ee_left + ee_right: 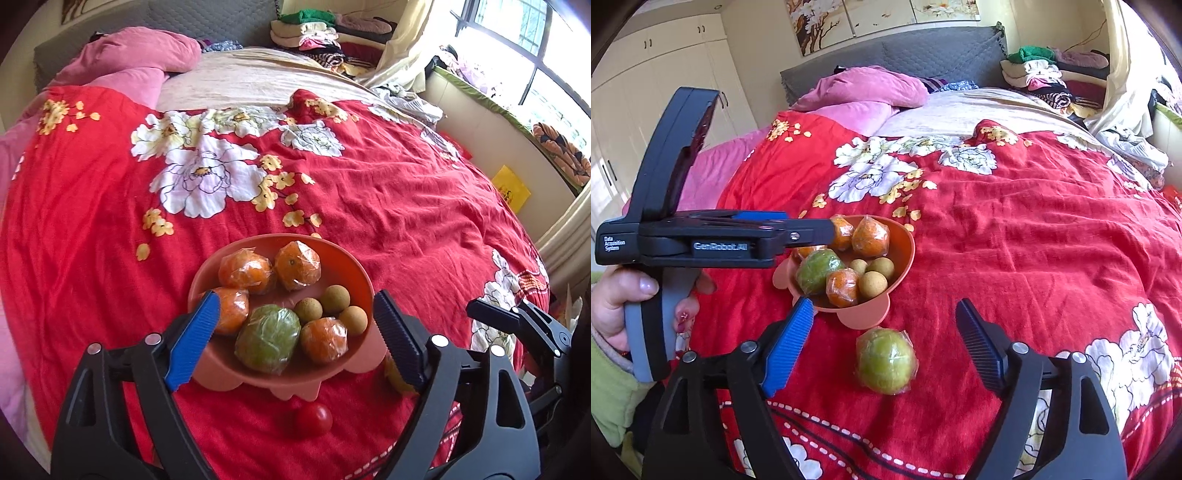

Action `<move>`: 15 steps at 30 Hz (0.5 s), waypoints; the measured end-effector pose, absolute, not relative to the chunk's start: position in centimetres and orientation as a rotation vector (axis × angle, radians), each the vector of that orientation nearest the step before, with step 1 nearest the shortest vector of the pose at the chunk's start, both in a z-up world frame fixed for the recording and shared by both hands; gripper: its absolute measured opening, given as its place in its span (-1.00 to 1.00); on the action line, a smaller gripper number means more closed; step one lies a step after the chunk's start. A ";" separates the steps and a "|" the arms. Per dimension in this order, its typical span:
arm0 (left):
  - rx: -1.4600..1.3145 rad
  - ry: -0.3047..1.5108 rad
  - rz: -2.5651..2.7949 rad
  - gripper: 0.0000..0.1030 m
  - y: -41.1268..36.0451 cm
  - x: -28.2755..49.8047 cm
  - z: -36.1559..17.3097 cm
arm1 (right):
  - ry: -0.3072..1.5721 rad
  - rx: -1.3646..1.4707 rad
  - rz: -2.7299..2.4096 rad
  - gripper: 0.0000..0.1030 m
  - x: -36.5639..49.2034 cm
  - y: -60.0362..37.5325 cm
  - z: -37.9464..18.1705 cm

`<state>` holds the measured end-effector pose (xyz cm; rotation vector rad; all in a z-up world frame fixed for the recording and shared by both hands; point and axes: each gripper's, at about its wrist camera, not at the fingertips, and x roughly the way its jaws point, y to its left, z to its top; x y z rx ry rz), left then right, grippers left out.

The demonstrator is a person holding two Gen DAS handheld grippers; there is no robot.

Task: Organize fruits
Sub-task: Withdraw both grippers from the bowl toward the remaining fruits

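Note:
An orange bowl (354,273) stands on the red floral bedspread. It holds several plastic-wrapped oranges (298,266), a wrapped green fruit (267,338) and three small brown round fruits (335,297). My left gripper (295,332) is open and empty, its jaws on either side of the bowl's near half. A small red tomato (313,419) lies on the bedspread just before the bowl. My right gripper (884,345) is open and empty, with a second wrapped green fruit (885,361) lying on the bedspread between its jaws. The bowl (903,254) shows beyond it, with the left gripper (827,229) over its left side.
The red floral bedspread (406,206) covers the bed. Pink pillows (140,55) lie at the grey headboard. Folded clothes (317,33) are stacked at the far corner. A window (535,55) is on the right. The bed's right edge drops off near a yellow card (511,192).

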<state>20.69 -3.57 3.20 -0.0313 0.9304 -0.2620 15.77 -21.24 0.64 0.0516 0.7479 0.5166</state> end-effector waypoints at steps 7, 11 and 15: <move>-0.035 0.904 -0.240 0.79 -2.9 19.0 4.1 | 0.733 0.046 0.500 0.71 15.2 -21.6 1.2; -0.033 0.899 -0.232 0.81 -2.8 18.3 4.2 | 0.726 0.045 0.496 0.77 14.8 -21.8 1.5; -0.038 0.894 -0.229 0.81 -2.7 17.5 4.4 | 0.722 0.040 0.495 0.80 14.4 -22.0 1.7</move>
